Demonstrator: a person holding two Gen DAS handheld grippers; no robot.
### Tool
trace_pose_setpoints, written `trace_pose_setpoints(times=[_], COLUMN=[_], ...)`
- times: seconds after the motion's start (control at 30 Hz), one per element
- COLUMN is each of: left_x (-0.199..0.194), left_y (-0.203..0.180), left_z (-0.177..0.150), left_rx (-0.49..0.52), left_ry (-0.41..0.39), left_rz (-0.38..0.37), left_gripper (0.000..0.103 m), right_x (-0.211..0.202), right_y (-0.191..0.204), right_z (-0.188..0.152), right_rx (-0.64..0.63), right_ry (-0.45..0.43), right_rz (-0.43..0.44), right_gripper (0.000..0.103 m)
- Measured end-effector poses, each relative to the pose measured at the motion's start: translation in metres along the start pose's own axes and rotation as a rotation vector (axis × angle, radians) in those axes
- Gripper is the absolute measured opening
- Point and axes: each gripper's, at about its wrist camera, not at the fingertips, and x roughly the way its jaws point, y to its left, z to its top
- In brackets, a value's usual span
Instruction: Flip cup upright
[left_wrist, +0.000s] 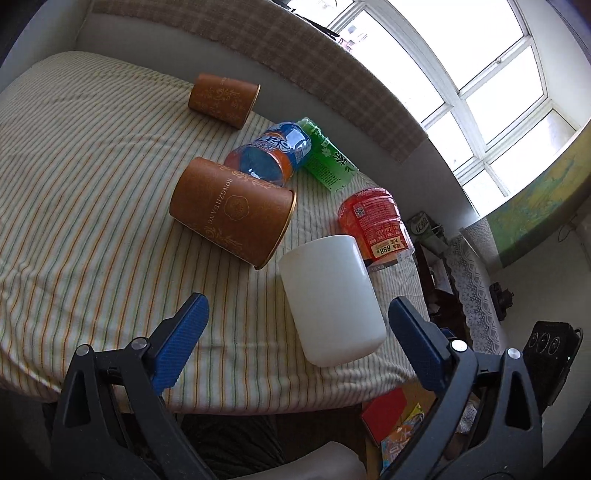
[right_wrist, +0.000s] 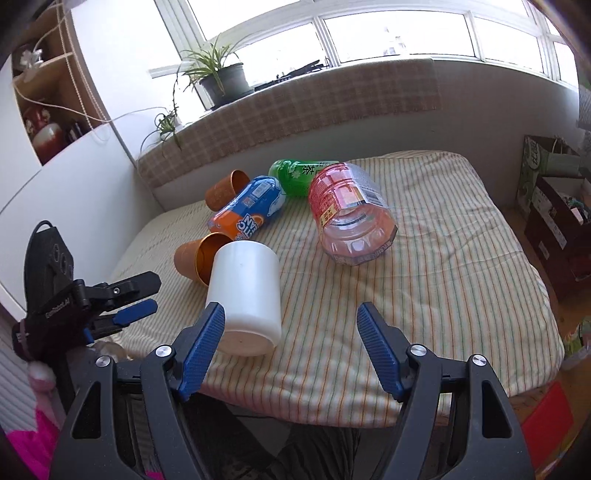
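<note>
A white cup (left_wrist: 330, 299) lies on its side on the striped cloth near the table's front edge; it also shows in the right wrist view (right_wrist: 245, 291). My left gripper (left_wrist: 297, 321) is open and empty, its fingers either side of the cup and just short of it. My right gripper (right_wrist: 291, 328) is open and empty, with its left finger (right_wrist: 201, 350) close in front of the cup's near end. The left gripper also shows at the left of the right wrist view (right_wrist: 136, 295).
Two brown paper cups (left_wrist: 232, 210) (left_wrist: 223, 99) lie on their sides behind the white cup. A blue-orange bottle (left_wrist: 271, 153), a green bottle (left_wrist: 327, 157) and a red bottle (left_wrist: 375, 225) lie beyond. The striped table (right_wrist: 443, 277) extends to the right. A windowsill with a plant (right_wrist: 221, 77) stands behind.
</note>
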Motion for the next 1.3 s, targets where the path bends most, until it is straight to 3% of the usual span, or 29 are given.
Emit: trace_pose_setpoints(times=[0.2, 0.43, 0.67, 1.03, 1.3], left_x=[0.030, 0.057, 0.071, 0.078, 0.080], left_y=[0.009, 0.009, 0.004, 0.002, -0.005], left_z=[0.009, 0.012, 0.015, 0.013, 0.012], left_rx=[-0.175, -0.243, -0.231, -0.197, -0.160], left_ry=[0.093, 0.161, 0.170, 0.195, 0.188], left_rz=[-0.083, -0.126, -0.123, -0.132, -0.121], left_gripper=[0.090, 0.090, 0.089, 0.077, 0.076], right_x=[-0.018, -0.020, -0.020, -0.017, -0.018], right_y=[-0.008, -0.016, -0.015, -0.023, -0.026], right_z=[-0.016, -0.024, -0.024, -0.027, -0.028], right_rx=[0.030, 0.055, 0.047, 0.086, 0.095], right_ry=[-0.041, -0.031, -0.030, -0.023, -0.027], right_rz=[-0.070, -0.076, -0.076, -0.090, -0.105], right_gripper=[0.074, 0.074, 0.074, 0.074, 0.074])
